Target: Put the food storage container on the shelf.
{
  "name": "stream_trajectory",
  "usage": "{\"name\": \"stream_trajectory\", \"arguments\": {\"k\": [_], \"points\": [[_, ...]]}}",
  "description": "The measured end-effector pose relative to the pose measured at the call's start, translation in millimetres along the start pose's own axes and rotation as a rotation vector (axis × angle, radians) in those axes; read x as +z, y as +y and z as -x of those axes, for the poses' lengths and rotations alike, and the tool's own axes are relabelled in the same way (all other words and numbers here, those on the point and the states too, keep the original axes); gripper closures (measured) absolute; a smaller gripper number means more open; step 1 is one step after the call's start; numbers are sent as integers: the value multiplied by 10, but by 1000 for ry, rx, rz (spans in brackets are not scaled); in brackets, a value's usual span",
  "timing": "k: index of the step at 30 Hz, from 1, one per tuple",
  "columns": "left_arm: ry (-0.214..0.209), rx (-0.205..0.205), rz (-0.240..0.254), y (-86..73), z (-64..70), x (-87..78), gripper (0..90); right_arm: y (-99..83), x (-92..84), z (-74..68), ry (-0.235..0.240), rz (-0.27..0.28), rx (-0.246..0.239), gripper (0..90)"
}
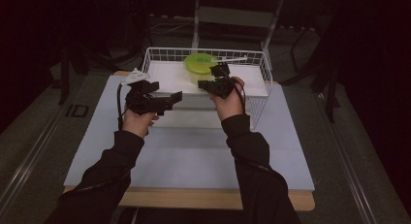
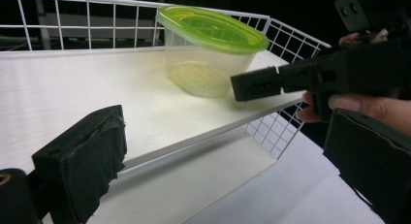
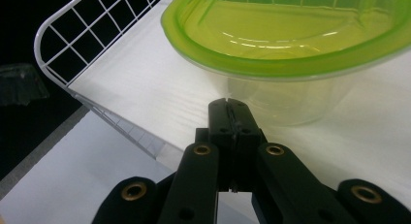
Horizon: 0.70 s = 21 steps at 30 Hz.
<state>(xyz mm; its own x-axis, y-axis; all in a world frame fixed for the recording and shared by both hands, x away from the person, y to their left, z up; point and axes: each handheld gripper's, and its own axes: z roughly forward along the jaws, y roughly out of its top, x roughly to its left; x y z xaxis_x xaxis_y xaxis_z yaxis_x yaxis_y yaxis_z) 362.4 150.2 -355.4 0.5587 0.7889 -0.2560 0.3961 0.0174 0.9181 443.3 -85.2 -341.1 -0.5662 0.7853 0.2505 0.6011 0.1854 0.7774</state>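
The right hand-held gripper [image 3: 228,105] has its jaws pressed together with nothing between them, its tip just short of the tub [image 3: 286,95] and level with the clear wall below the green lid [image 3: 291,35]. The left hand-held gripper [image 2: 218,151] stands wide open and empty; the tub [image 2: 206,64] lies ahead of it and a little to its right, well apart, with the right one reaching across in front. From above, both are at the near side of the wire basket [image 1: 257,69], the left hand-held gripper [image 1: 167,99] outside its near-left edge and the right hand-held gripper [image 1: 218,76] just before the tub [image 1: 199,64], which sits on the white shelf [image 1: 165,73] inside the basket toward the far rim.

The work looks like getting hold of the tub. A closed gripper can only nudge it, so the push should be low and gentle, since the light tub may slide or tip. The open left one probably has to come in level, straddle the wall under the lid and close squarely, clear of the wire.
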Motion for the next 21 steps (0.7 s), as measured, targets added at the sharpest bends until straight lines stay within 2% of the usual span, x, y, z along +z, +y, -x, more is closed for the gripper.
{"name": "stream_trajectory", "arguments": {"k": [4,5,8,10,11,12,13,14,15,17,18,19,21], "points": [[-14,14,1,-13,4,9,27,6,12,-8,-1,-2,0,894],[-22,22,2,-23,10,17,27,-5,-4,-25,11,-3,3,877],[-43,31,16,-43,20,16,27,-32,-25,-56,20,-3,-10,849],[-61,49,21,-64,36,16,27,-68,-65,-102,31,1,-35,819],[-63,59,18,-74,45,18,27,-97,-109,-132,44,6,-48,764],[-69,68,9,-84,53,20,27,-97,-109,-132,44,6,-48,764],[-78,75,6,-105,72,21,27,-130,-163,-172,53,9,-77,704],[-78,75,6,-105,72,21,27,-130,-163,-172,53,9,-77,704],[-82,77,2,-115,83,19,27,-169,-222,-199,64,16,-101,638],[-89,94,-2,-131,114,7,27,-209,-281,-226,62,24,-136,563],[-89,94,-2,-131,114,7,27,-231,-306,-235,65,29,-154,526],[-114,88,10,-140,132,-14,27,-253,-330,-239,69,34,-160,488],[-125,85,12,-146,150,-28,27,-311,-378,-238,66,43,-192,435]]}}
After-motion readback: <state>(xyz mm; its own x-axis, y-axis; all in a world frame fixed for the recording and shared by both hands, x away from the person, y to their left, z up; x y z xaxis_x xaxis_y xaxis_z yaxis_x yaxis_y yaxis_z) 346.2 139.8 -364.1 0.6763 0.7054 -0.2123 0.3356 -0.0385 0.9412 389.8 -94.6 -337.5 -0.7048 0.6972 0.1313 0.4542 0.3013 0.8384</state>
